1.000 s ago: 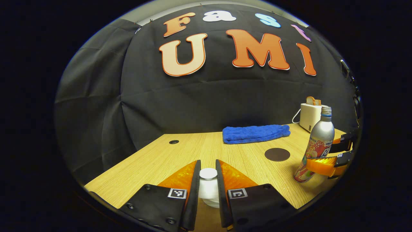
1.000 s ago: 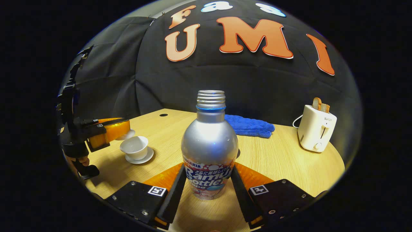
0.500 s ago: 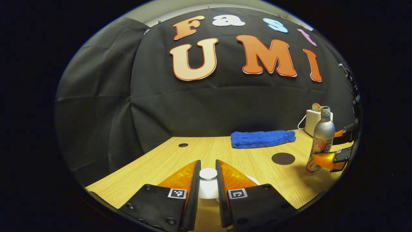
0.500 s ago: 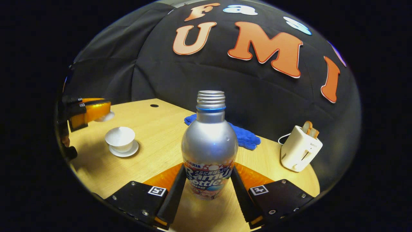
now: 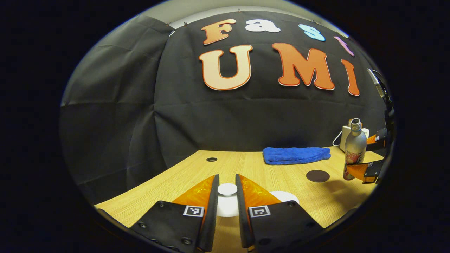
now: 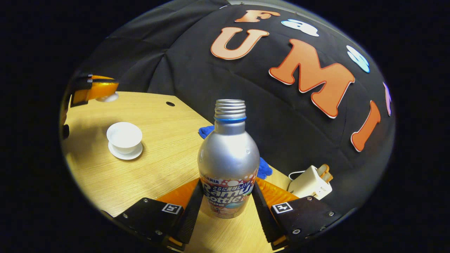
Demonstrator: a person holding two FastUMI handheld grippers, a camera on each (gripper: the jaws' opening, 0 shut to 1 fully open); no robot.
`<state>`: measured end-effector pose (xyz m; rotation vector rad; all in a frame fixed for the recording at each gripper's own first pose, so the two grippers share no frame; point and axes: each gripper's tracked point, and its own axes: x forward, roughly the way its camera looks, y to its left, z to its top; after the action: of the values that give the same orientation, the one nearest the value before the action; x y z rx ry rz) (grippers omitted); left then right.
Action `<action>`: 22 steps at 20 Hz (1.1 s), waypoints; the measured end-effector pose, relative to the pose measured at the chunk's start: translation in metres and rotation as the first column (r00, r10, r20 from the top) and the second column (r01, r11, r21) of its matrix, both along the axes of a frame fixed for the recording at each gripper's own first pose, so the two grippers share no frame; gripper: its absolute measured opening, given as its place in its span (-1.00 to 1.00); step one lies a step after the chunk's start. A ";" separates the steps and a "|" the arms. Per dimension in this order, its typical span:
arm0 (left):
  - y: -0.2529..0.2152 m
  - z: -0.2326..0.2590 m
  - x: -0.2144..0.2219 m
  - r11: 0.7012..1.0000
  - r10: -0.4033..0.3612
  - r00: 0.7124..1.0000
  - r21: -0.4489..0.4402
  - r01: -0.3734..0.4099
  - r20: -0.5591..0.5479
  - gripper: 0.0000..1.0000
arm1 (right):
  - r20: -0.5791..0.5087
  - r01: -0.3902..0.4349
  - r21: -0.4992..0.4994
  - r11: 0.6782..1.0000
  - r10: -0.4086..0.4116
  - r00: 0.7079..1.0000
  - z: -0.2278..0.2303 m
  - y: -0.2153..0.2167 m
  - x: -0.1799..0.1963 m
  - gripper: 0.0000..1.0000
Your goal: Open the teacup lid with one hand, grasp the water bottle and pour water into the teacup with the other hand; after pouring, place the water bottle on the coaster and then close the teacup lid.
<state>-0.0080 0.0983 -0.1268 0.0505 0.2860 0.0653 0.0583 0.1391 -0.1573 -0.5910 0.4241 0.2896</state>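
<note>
Teacup lid (image 5: pixel 227 189) sits pinched by its knob between the fingers of the left gripper (image 5: pixel 227 196), held above the wooden table (image 5: pixel 246 168). In the right gripper view, the right gripper (image 6: pixel 226 202) has both fingers clamped against the lower body of one silver water bottle (image 6: pixel 228 165), uncapped and lifted off the table; whether any water is in it cannot be seen through the metal. One white teacup (image 6: pixel 124 136) stands uncovered on its saucer (image 6: pixel 125 152) at the left of that view, its bowl looking empty, though the angle is too shallow to be sure. One dark round coaster (image 5: pixel 317 175) lies bare on the table, between the cup and the bottle in the left gripper view. Behind it lie one folded blue towel (image 5: pixel 296 155) and one white toaster (image 6: pixel 311 182) with bread in its slots.
</note>
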 end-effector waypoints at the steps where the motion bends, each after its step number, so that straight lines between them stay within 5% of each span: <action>1: 0.005 0.001 -0.001 1.000 0.008 1.000 0.002 -0.008 0.002 -0.36 | 0.002 -0.009 -0.012 1.000 0.009 1.000 0.000 0.002 0.001 0.57; 14: 0.040 0.004 -0.016 0.998 0.069 0.998 0.007 -0.069 0.002 -0.35 | 0.049 -0.132 -0.219 0.967 0.146 0.988 -0.007 0.034 0.014 0.56; 22: 0.056 0.002 -0.025 0.996 0.092 0.996 0.022 -0.092 -0.007 -0.35 | 0.114 -0.207 -0.419 0.884 0.278 0.954 -0.007 0.055 0.014 0.56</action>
<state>-0.0327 0.1543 -0.1251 0.0590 0.2959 0.1596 0.0718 0.1940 -0.1646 -1.0733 0.2401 0.3922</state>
